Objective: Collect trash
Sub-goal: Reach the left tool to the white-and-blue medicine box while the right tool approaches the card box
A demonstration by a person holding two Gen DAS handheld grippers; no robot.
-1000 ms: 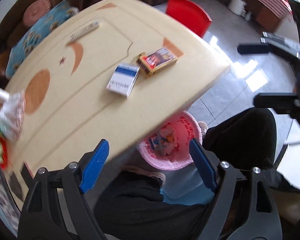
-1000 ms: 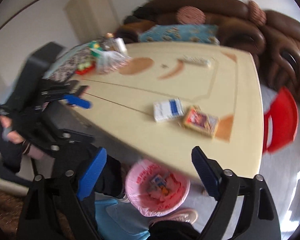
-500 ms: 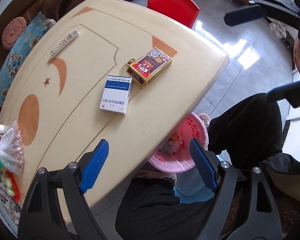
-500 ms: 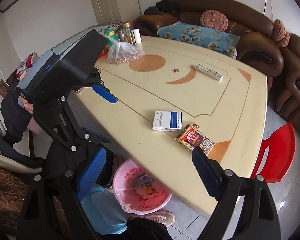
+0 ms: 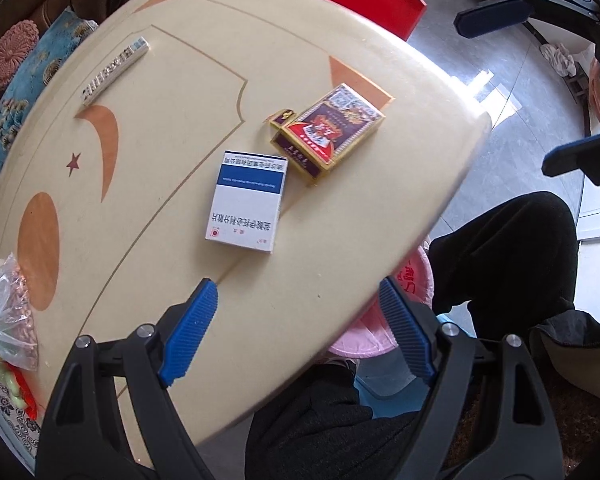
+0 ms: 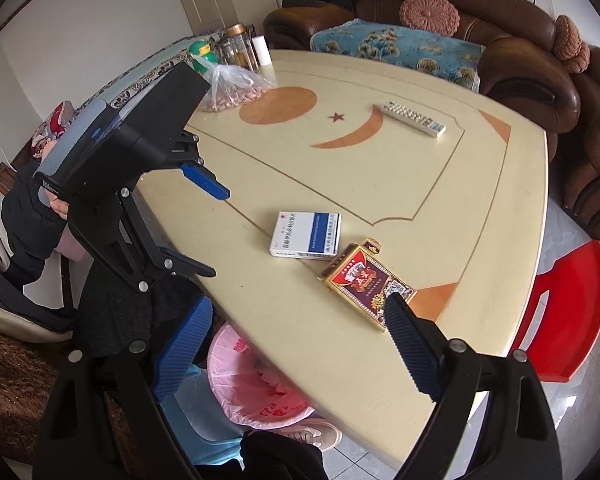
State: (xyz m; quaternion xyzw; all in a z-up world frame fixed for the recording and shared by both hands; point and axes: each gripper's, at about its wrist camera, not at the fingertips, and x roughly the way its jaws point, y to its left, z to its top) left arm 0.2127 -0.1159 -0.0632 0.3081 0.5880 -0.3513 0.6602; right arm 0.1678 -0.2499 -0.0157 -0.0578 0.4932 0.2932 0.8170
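A white and blue medicine box (image 5: 247, 199) and a red and gold cigarette pack (image 5: 329, 130) with its lid open lie side by side on the cream table (image 5: 172, 120). They also show in the right wrist view, box (image 6: 306, 234) and pack (image 6: 368, 282). A pink-lined trash bin (image 6: 256, 384) stands on the floor under the table's near edge, also seen in the left wrist view (image 5: 380, 320). My left gripper (image 5: 300, 328) is open and empty above the table edge, just short of the box. My right gripper (image 6: 296, 344) is open and empty, near the pack.
A remote control (image 6: 414, 119) lies at the far side. A plastic bag of nuts (image 6: 236, 90) and jars (image 6: 240, 46) sit at the far left corner. A red stool (image 6: 564, 312) stands right of the table. Brown sofas (image 6: 520, 48) stand behind it.
Both grippers have risen from the bin and moved in over the table edge toward the two boxes, which now look larger and closer. Both stay open.
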